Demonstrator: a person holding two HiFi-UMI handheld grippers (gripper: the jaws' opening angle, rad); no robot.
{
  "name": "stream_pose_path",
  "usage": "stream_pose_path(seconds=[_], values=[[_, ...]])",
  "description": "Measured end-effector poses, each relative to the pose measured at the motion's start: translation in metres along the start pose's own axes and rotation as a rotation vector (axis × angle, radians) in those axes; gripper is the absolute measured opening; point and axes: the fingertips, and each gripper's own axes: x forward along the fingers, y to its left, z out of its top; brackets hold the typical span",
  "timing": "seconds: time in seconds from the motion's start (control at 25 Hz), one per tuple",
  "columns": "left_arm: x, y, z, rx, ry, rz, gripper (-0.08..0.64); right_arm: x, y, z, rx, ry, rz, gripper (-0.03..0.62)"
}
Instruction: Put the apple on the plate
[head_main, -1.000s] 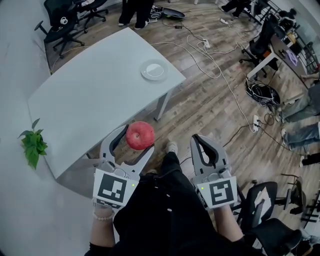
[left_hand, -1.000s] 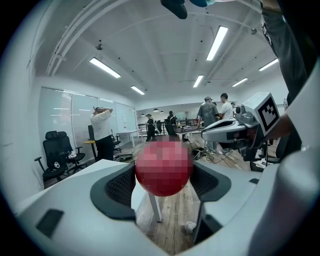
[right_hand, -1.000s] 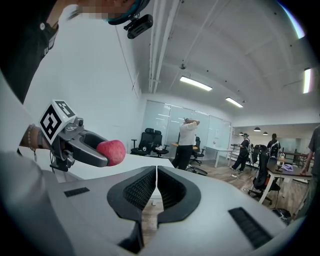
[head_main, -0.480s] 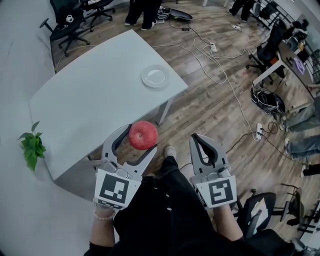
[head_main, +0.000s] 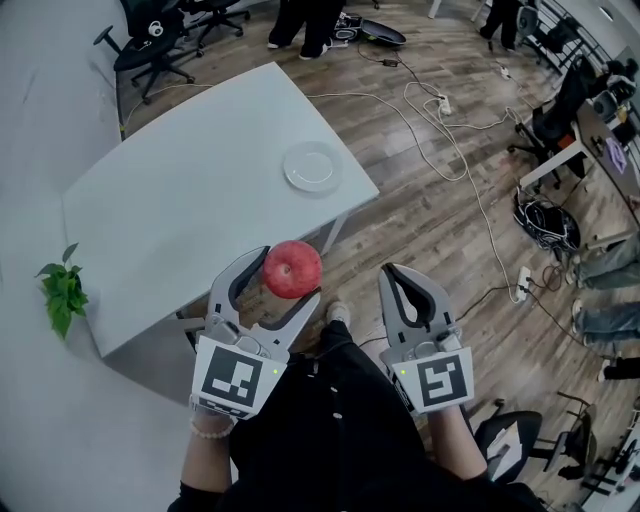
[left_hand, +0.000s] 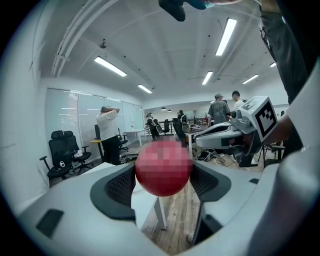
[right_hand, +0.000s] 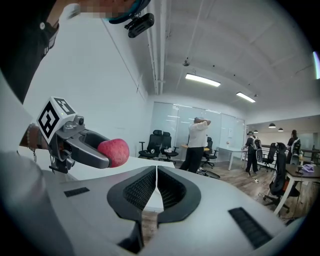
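Evidently for carrying, the left gripper (head_main: 288, 274) pinches the apple (head_main: 293, 268) between its fingers, short of the tabletop (head_main: 180, 210) and well apart from the plate (head_main: 312, 167); the right gripper (head_main: 395, 275), fingers pressed together, looks unneeded.
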Motion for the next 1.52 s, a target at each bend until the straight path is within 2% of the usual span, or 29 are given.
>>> stream_pose_path(seconds=[0.08, 0.16, 0.4, 0.52, 0.68, 0.84, 1.0, 1.12, 1.52], values=[[0.008, 0.003, 0.005, -0.055, 0.02, 0.034, 0.35, 0.006, -0.012, 0.002, -0.001, -0.001, 0.012, 0.044], [0.016, 0.007, 0.009, -0.069, 0.029, 0.059, 0.35, 0.014, -0.024, 0.004, 0.003, 0.008, 0.01, 0.044], [0.04, 0.016, 0.019, -0.076, 0.04, 0.114, 0.35, 0.03, -0.048, 0.004, -0.018, -0.003, 0.087, 0.044], [0.053, 0.02, 0.022, -0.032, 0.025, 0.126, 0.35, 0.039, -0.062, 0.004, -0.02, -0.011, 0.104, 0.044], [0.067, 0.023, 0.026, -0.02, 0.021, 0.153, 0.35, 0.051, -0.077, 0.006, -0.026, -0.006, 0.129, 0.044], [0.075, 0.029, 0.03, -0.098, 0.046, 0.212, 0.35, 0.064, -0.086, 0.006, -0.038, -0.014, 0.171, 0.044], [0.085, 0.034, 0.029, -0.104, 0.047, 0.247, 0.35, 0.076, -0.095, 0.003, -0.038, -0.011, 0.186, 0.044], [0.093, 0.036, 0.03, -0.104, 0.048, 0.267, 0.35, 0.082, -0.098, -0.001, -0.051, -0.015, 0.232, 0.044], [0.113, 0.036, 0.029, -0.102, 0.048, 0.3, 0.35, 0.098, -0.107, -0.011, -0.063, -0.019, 0.303, 0.044]])
